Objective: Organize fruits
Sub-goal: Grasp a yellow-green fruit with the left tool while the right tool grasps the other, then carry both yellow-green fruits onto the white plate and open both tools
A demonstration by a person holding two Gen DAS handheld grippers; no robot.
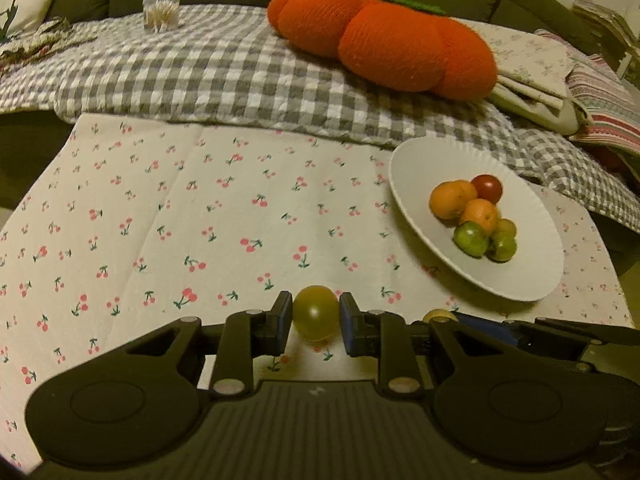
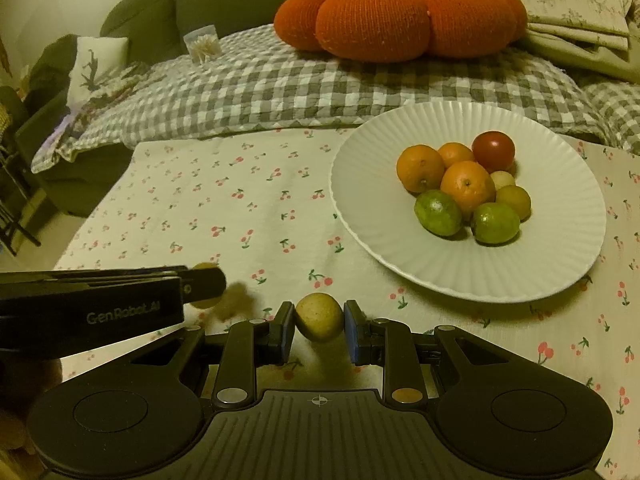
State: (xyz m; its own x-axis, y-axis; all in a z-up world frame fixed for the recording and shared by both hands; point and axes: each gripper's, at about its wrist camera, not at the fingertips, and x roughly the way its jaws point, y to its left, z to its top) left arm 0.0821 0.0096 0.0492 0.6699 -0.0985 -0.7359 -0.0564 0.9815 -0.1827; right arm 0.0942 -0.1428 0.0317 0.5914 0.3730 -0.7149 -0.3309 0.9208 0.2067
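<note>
Left wrist view: a yellow-green fruit [image 1: 316,317] sits between the fingers of my left gripper [image 1: 315,322], which are closed on both its sides. My right gripper [image 2: 319,326] grips a pale yellow fruit [image 2: 319,317] the same way, low over the cherry-print cloth [image 2: 240,216]. I judge both are picked; next I must carry them to the white plate [image 2: 540,276], beside the fruit pile [image 2: 464,188], and release gently so nothing rolls.

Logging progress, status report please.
Left hand-held gripper shut on olive fruit. Right hand-held gripper shut on yellow fruit. Plate path clear.
</note>
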